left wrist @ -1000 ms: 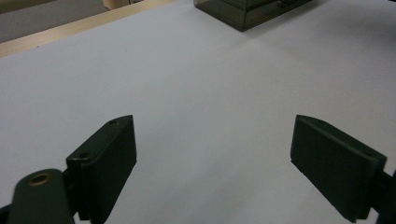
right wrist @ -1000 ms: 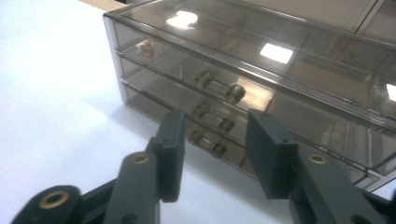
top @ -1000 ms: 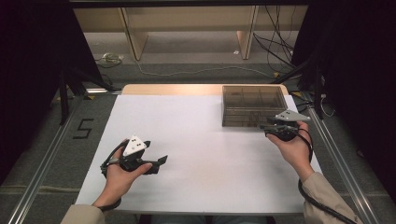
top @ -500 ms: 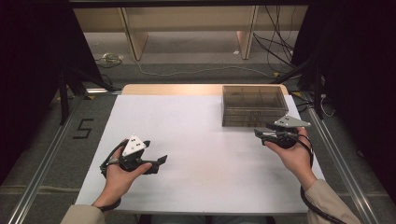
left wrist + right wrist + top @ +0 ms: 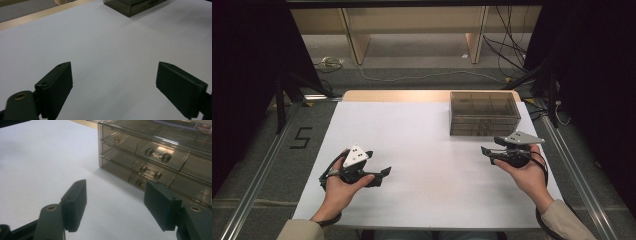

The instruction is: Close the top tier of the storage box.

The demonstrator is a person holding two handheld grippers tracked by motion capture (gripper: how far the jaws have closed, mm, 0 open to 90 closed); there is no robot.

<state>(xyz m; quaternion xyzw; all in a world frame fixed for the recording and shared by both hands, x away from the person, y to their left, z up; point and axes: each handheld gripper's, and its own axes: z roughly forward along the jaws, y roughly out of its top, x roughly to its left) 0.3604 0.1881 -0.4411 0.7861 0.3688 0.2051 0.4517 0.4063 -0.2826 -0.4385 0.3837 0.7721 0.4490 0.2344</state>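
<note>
Jaws of my right gripper (image 5: 115,197) apart, just been opening, nothing between pads, white table sheet (image 5: 37,157) beneath. Smoky clear drawer box (image 5: 155,157) just ahead of them, near, not touching, handles (image 5: 157,154) facing me. Jaws of my left gripper (image 5: 115,80) also wide apart, empty, over bare sheet, well apart from box. Box stands at sheet's far right corner.
</note>
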